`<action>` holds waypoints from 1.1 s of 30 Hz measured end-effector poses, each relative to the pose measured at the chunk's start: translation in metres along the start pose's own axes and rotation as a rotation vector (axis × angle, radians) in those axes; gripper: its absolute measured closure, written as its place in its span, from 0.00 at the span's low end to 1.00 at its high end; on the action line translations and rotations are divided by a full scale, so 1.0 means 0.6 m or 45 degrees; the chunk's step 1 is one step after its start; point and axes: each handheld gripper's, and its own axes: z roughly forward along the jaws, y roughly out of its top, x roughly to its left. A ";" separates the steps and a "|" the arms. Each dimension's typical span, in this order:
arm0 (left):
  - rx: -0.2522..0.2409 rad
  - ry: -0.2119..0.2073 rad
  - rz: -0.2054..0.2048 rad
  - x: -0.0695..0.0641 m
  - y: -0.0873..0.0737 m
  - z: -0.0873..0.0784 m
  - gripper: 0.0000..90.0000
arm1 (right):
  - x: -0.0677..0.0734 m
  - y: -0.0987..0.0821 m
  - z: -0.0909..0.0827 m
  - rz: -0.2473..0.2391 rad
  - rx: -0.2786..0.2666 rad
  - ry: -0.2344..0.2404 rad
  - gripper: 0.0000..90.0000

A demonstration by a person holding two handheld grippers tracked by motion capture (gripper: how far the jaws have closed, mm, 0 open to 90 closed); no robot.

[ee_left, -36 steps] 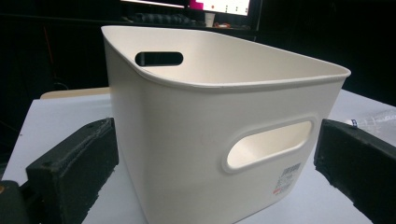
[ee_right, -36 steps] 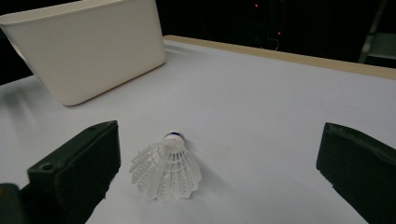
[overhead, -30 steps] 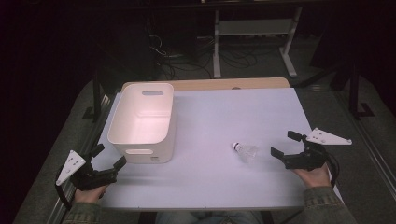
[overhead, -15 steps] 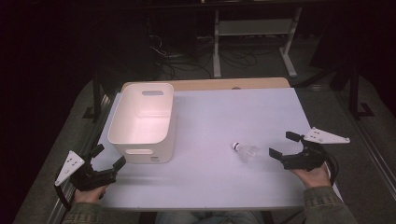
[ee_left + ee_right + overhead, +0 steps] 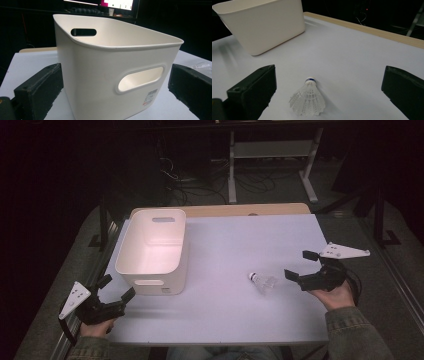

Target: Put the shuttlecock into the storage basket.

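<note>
Right gripper view: shuttlecock (image 5: 308,100) between fingers (image 5: 252,87).

The worktop (image 5: 235,320) is mostly bare white surface. The one tall obstacle is the white bin (image 5: 152,251) at the left, standing upright with its open top unobstructed from above. The left gripper (image 5: 116,290) sits just in front of the bin's near wall, jaws spread wide, and that wall blocks any straight path forward. To the right of the bin a broad open stretch runs from the near edge to the far wooden edge. There lies a shuttlecock (image 5: 262,282) on its side, well apart from the bin, with the right gripper (image 5: 300,265) near it, jaws wide apart, nothing between them.
</note>
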 end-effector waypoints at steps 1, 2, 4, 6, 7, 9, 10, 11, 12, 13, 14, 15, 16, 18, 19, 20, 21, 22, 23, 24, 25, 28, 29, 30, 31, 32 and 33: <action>0.000 0.000 0.001 0.000 0.000 0.000 0.00 | 0.000 0.002 0.002 0.000 0.007 0.004 0.00; 0.000 0.000 0.002 0.000 0.000 0.000 0.00 | -0.001 0.003 0.005 -0.004 0.014 0.007 0.00; 0.001 0.002 0.002 -0.001 0.000 0.000 0.00 | 0.000 0.006 0.011 -0.001 0.035 0.017 0.00; 0.003 0.003 0.002 -0.001 0.000 0.000 0.00 | 0.000 0.010 0.017 -0.007 0.051 0.027 0.00; 0.003 0.004 0.003 -0.001 0.000 0.000 0.00 | 0.000 0.012 0.020 -0.009 0.056 0.032 0.00; 0.000 0.003 0.003 0.000 0.000 0.000 0.00 | 0.001 0.018 0.024 -0.017 0.063 0.044 0.00; 0.000 0.003 0.004 0.000 0.000 0.000 0.00 | 0.002 0.021 0.027 -0.019 0.069 0.047 0.00; 0.001 0.004 0.005 0.000 0.000 0.000 0.00 | 0.002 0.024 0.029 -0.021 0.074 0.053 0.00; 0.001 0.004 0.003 -0.001 0.000 0.000 0.00 | 0.002 0.027 0.031 -0.024 0.080 0.059 0.00; 0.001 0.004 0.006 -0.001 0.000 -0.001 0.00 | 0.003 0.031 0.034 -0.025 0.090 0.065 0.00; 0.001 0.004 0.011 -0.001 0.001 -0.001 0.00 | 0.003 0.032 0.037 -0.027 0.097 0.070 0.00; 0.003 0.004 0.012 0.000 0.001 -0.001 0.00 | 0.003 0.035 0.040 -0.031 0.108 0.073 0.00; 0.002 0.005 0.009 -0.001 0.001 -0.001 0.00 | 0.003 0.037 0.042 -0.035 0.116 0.075 0.00; 0.000 0.005 0.013 0.000 0.001 -0.001 0.00 | 0.004 0.041 0.047 -0.040 0.125 0.085 0.00; 0.000 0.005 0.013 0.000 0.001 -0.001 0.00 | 0.004 0.043 0.050 -0.043 0.133 0.090 0.00; 0.000 0.005 0.010 0.000 0.001 -0.001 0.00 | 0.005 0.044 0.052 -0.044 0.141 0.093 0.00; 0.000 0.005 0.011 0.000 0.001 -0.001 0.00 | 0.005 0.046 0.055 -0.039 0.150 0.098 0.00; 0.001 0.006 0.009 0.000 0.001 -0.001 0.00 | 0.005 0.048 0.057 -0.042 0.155 0.101 0.00; 0.002 0.006 0.010 0.000 0.001 -0.001 0.00 | 0.005 0.049 0.060 -0.038 0.161 0.104 0.00; 0.002 0.006 0.012 0.000 0.001 -0.001 0.00 | 0.003 0.051 0.063 -0.040 0.167 0.110 0.00; 0.001 0.006 0.012 0.000 0.001 -0.001 0.00 | 0.003 0.051 0.067 -0.037 0.173 0.115 0.00; 0.001 0.007 0.010 0.000 0.001 -0.001 0.00 | 0.001 0.054 0.076 -0.042 0.201 0.125 0.00; 0.000 0.007 0.006 0.000 0.000 0.000 0.00 | 0.000 0.055 0.079 -0.047 0.208 0.130 0.00; 0.000 0.008 0.012 0.001 0.001 0.000 0.00 | 0.000 0.056 0.083 -0.048 0.218 0.133 0.00; -0.002 0.008 0.010 0.001 0.001 0.000 0.00 | 0.000 0.058 0.085 -0.049 0.231 0.135 0.00; -0.003 0.011 0.009 0.001 0.001 0.000 0.00 | -0.001 0.059 0.088 -0.041 0.242 0.140 0.00; -0.002 0.012 0.009 0.002 0.001 -0.001 0.00 | -0.002 0.060 0.090 -0.048 0.246 0.141 0.00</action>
